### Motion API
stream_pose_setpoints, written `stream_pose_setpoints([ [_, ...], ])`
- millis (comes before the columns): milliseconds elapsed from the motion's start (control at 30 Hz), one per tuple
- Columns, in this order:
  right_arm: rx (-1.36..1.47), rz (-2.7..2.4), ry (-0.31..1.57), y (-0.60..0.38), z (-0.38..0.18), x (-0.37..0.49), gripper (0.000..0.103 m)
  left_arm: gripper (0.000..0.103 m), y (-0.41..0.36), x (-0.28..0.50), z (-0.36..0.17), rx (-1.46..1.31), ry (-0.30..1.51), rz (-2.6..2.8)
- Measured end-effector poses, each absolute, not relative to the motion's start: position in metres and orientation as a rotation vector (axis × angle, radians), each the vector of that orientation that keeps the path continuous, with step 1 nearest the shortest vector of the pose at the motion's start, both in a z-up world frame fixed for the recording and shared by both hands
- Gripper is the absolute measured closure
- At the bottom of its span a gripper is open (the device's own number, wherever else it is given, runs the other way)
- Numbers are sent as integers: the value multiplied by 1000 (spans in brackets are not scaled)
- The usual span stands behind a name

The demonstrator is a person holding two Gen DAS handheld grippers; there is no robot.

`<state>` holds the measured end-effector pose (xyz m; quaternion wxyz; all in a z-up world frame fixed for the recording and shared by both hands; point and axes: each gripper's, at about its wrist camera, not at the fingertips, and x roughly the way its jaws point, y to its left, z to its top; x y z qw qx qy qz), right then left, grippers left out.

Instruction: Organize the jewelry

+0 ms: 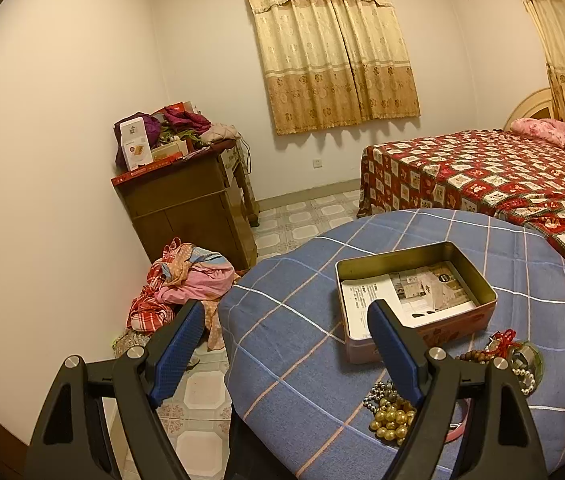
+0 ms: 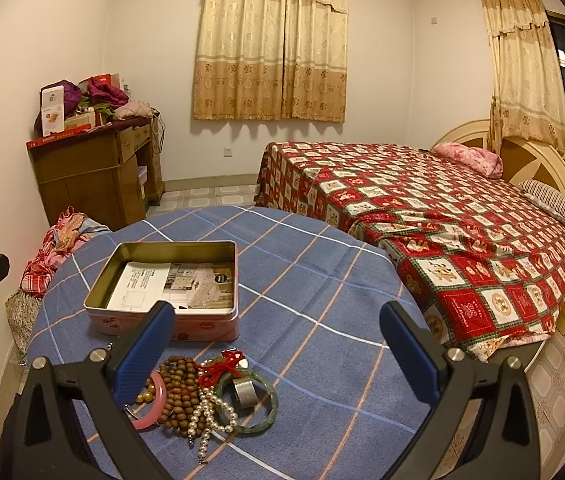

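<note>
My right gripper (image 2: 276,334) hangs with its blue-padded fingers spread wide and nothing between them, poised above a heap of jewelry (image 2: 206,388) on the blue plaid tablecloth (image 2: 322,280). The heap holds a wooden bead strand (image 2: 178,392), a pearl string (image 2: 210,416), a green jade bangle (image 2: 260,420), a pink bangle (image 2: 150,412), a red cord knot (image 2: 222,366) and a silver ring-shaped piece (image 2: 244,392), all touching or overlapping. Just beyond it sits an open pink tin (image 2: 162,322), lined with printed paper (image 2: 170,284). My left gripper (image 1: 286,344) is likewise released and empty, held over the table's left edge, gold beads (image 1: 390,416) beside its right finger. A bed with a red patchwork cover (image 2: 442,232) stands behind.
</note>
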<state>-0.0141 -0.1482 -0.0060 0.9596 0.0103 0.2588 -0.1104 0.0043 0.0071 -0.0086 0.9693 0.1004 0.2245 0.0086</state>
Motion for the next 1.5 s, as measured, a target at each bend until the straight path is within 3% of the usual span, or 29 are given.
stream_pose_setpoints([
  [500,24,-231,559,-151,-21,-9,0,20,3,16,-27,227,506,14],
  [1200,25,-216,720,-177,-85,18,0,20,-22,41,-100,258,662,-93],
  [1433,8,-187,745,-171,-94,20,5,20,-35,48,-111,269,690,-153],
  [1467,5,-186,746,-170,-94,20,5,21,-36,50,-112,266,695,-161],
  [1500,3,-187,743,-170,-94,20,5,28,-36,51,-114,257,701,-173],
])
